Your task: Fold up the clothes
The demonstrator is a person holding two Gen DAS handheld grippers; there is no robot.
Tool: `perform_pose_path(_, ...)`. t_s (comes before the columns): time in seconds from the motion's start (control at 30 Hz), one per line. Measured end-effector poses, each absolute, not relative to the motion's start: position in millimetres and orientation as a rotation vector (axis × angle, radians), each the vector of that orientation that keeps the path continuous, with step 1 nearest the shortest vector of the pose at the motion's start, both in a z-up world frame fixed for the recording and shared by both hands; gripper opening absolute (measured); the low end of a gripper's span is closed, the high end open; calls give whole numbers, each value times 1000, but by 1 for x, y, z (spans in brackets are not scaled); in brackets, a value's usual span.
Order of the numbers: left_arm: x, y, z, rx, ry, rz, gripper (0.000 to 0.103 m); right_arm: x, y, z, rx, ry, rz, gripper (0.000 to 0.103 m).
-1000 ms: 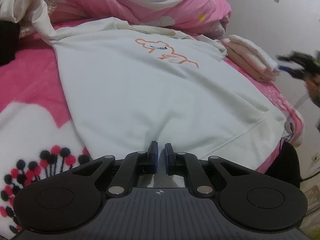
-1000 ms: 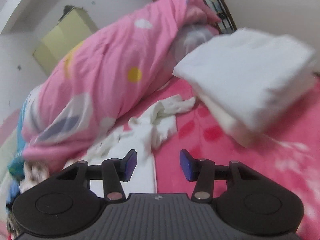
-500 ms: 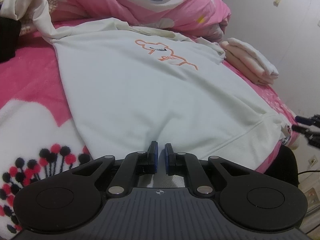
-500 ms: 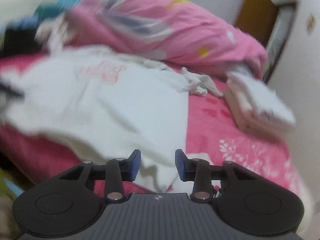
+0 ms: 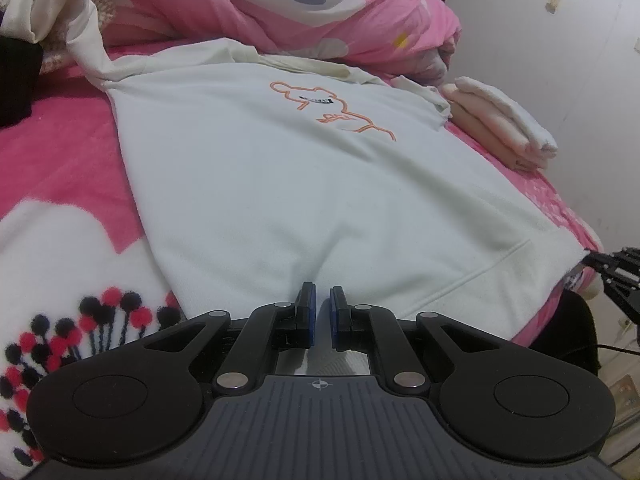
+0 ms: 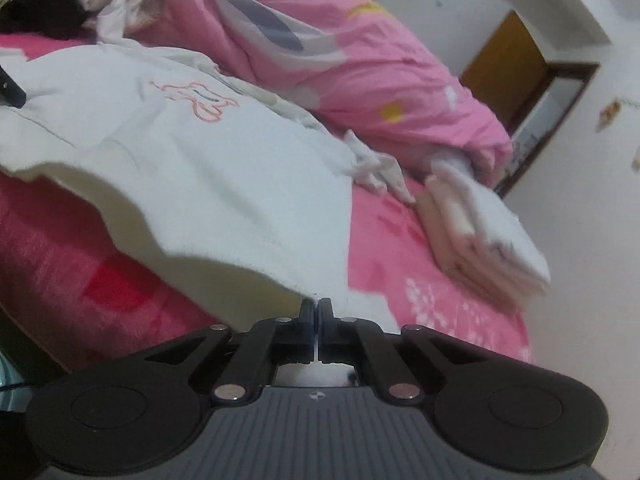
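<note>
Left tongs (image 5: pixel 321 312): pads nearly pressed together on the near hem of the white sweatshirt (image 5: pixel 304 184), with cloth seen between and behind the pads.
Right tongs (image 6: pixel 316 322): pads pressed together, pinching the sweatshirt's hem corner at the bed's edge; in the left wrist view the same tongs (image 5: pixel 592 258) meet the far right corner of the hem.
White sweatshirt: lies spread front-up on the bed, hem toward both tongs, neck toward the duvet; an orange outline drawing (image 5: pixel 332 110) sits on the chest. The hem between the two grips hangs slightly off the bed's edge in the right wrist view.
Sleeve (image 5: pixel 76 36): runs up and away to the far left, onto a heap of other clothes.
Bed blanket (image 5: pixel 60 168): pink with a white patch and red and black dots, under the sweatshirt.
Folded stack (image 5: pixel 504 120): pale folded garments, on the bed just beside the sweatshirt's right shoulder, near the wall.
Pink duvet (image 5: pixel 304 4): bunched along the far side of the bed, behind the sweatshirt.
</note>
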State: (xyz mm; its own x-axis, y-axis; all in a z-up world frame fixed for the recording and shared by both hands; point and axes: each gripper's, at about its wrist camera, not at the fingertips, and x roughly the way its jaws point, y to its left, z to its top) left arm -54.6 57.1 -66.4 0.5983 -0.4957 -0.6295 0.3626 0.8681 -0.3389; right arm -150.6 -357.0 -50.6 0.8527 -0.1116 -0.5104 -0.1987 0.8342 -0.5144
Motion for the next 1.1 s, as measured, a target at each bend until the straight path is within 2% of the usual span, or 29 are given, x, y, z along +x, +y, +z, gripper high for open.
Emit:
perform_pose_path(0.23, -53, 58, -65, -169, 790, -506, 7, -149, -361, -76, -622, 595, 50, 0)
perform_pose_path(0.43, -54, 57, -65, -158, 785, -511, 7, -152, -373, -71, -541, 625, 29, 3)
perform_pose_path(0.57, -57, 58, -62, -161, 783, -511, 8, -157, -416, -49, -172, 638, 23, 7)
perform_pose_path(0.67, -64, 62, -56, -158, 778, -500, 10, -152, -453, -36, 143, 623, 22, 17)
perform_pose_path(0.77, -80, 73, -46, -182, 764, -480, 20, -133, -478, -35, 365, 631, 44, 21)
perform_pose_path(1.0, -112, 107, -40, -266, 831, -410, 31, -94, -499, -63, 605, 714, 89, 21)
perform_pose_path(1.1, -117, 117, -46, -339, 878, -401, 36, -92, -504, -72, 688, 727, 119, 26)
